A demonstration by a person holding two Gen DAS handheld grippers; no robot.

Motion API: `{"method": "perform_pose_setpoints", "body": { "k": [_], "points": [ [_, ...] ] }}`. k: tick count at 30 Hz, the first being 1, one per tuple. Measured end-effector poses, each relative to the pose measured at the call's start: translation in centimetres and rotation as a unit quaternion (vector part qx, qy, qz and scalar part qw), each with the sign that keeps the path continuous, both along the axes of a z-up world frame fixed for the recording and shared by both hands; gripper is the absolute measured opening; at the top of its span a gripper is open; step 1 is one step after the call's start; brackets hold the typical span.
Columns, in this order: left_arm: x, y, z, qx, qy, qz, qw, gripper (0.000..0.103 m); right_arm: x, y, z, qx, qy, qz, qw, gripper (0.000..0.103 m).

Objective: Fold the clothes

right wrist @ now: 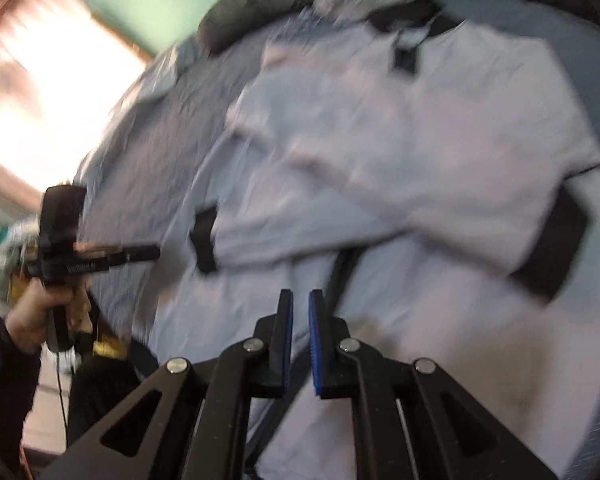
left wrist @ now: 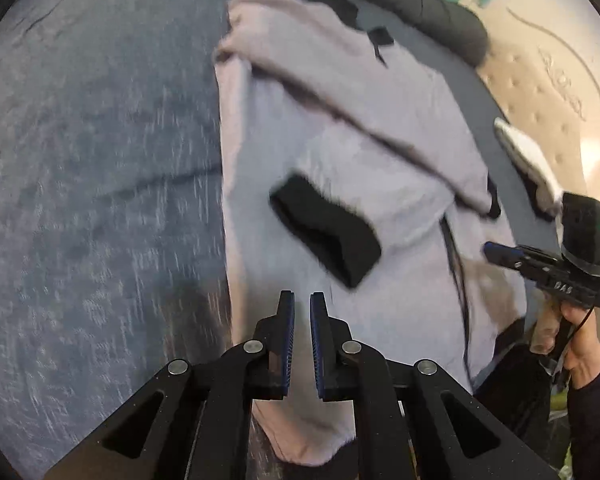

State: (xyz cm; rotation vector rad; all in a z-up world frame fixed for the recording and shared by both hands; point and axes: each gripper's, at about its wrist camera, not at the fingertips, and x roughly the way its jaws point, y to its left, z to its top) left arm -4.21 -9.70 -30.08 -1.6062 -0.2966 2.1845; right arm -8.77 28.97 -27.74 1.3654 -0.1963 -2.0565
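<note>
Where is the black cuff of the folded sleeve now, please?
In the left wrist view the black cuff lies on the grey jacket, just ahead of the left tongs.

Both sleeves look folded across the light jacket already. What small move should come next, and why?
Probably lower the left claw to the hem of the jacket nearest it and grip there. Both black cuffs already lie across the body, both claws hold nothing, and the right claw hovers above the zipper, so the bottom-up fold seems next.

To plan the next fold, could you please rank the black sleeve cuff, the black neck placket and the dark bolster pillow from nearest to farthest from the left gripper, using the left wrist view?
From the left gripper:
1. Black sleeve cuff, just ahead, slightly right.
2. Black neck placket, farther up the jacket.
3. Dark bolster pillow, at the bed's far edge.
</note>
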Motion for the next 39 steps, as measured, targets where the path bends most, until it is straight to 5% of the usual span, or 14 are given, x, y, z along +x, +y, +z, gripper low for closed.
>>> {"method": "perform_pose_setpoints", "body": {
  "k": [2,4,9,18,24,36,39],
  "points": [
    [-1.4,-0.4,0.5,0.006,0.01,0.013,0.9999,0.015,-1.3,2.7,0.8,-0.004,0.008,-0.038,0.999,0.018],
    [-3.1,-1.1,0.8,0.011,0.019,0.033,0.9992,0.021,-2.4,5.4,1.1,-0.007,0.008,-0.077,0.997,0.045],
    [-7.8,-2.9,0.8,0.011,0.038,0.073,0.9966,0.021,-4.3,10.1,0.5,-0.01,-0.004,-0.141,0.99,0.045],
    [-15.2,-3.2,-1.4,-0.039,0.058,0.074,0.9947,0.021,-6.1,12.6,-2.0,-0.015,-0.039,-0.162,0.986,0.049],
    [-17.9,-2.1,-2.8,-0.064,0.077,0.055,0.9935,0.031,-7.2,12.7,-3.3,-0.03,-0.06,-0.164,0.984,0.052],
    [-20.1,-0.7,-3.9,-0.075,0.118,0.021,0.9899,0.031,-8.3,12.8,-4.9,-0.055,-0.081,-0.17,0.981,0.053],
    [-20.0,-0.1,-3.6,-0.085,0.132,-0.003,0.9876,0.012,-8.2,12.4,-5.1,-0.069,-0.088,-0.168,0.98,0.053]
  ]
}}
